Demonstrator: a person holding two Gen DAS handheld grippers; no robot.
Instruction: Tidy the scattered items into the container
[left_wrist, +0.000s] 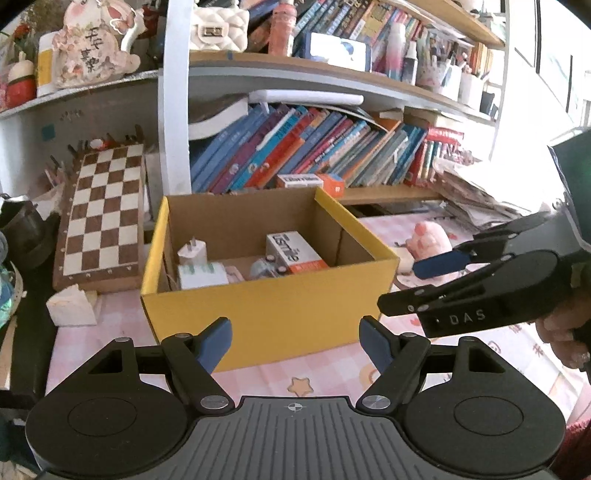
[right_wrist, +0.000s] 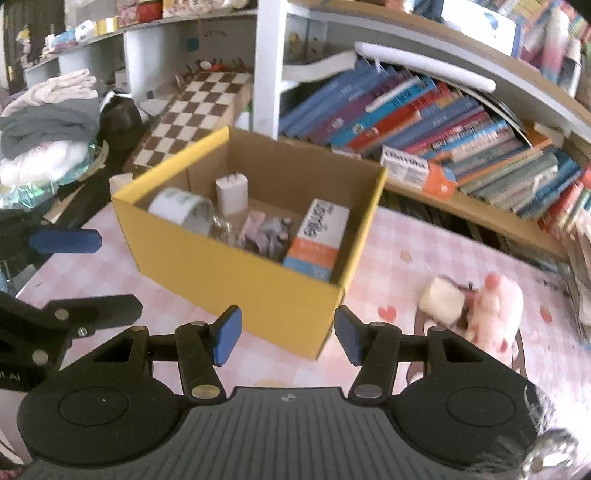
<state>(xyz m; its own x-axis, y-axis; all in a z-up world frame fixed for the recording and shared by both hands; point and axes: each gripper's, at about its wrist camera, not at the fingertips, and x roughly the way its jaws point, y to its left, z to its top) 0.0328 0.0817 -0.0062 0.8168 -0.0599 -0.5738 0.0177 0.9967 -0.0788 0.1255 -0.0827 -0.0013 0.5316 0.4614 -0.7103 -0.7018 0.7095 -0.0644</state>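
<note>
Clothes pile (right_wrist: 48, 110): upper left of the right wrist view, folded grey and white fabric heaped at the bench edge.
Chessboard (left_wrist: 105, 210): left of centre in the left wrist view, lying tilted against the shelving, just left of the box.
White block (left_wrist: 72, 308): lower left of the left wrist view, on the pink checked bench (left_wrist: 325, 373) near the box's front left corner.
Left tongs (left_wrist: 295, 343): bottom centre of the left wrist view, blue pads spread wide, nothing between them, in front of the box's yellow front wall.
Box (left_wrist: 266, 314): centre of both views, yellow outside and brown card inside, open at the top, standing on the bench.
Box contents: a white plug adapter (left_wrist: 192, 253), a roll of tape (right_wrist: 181, 210), a carton of white and orange print (right_wrist: 319, 240), and small purple bits (right_wrist: 266, 232) I cannot identify.
Right tongs (right_wrist: 288, 336): bottom centre of the right wrist view, pads apart and empty, near the box's closest corner.
Books (left_wrist: 314, 147): right of centre, leaning in a row on the shelf behind the box.
Pink plush toy (right_wrist: 491, 314): right side of the right wrist view, lying on the bench outside the box, touching a cream-coloured block (right_wrist: 441, 301).
</note>
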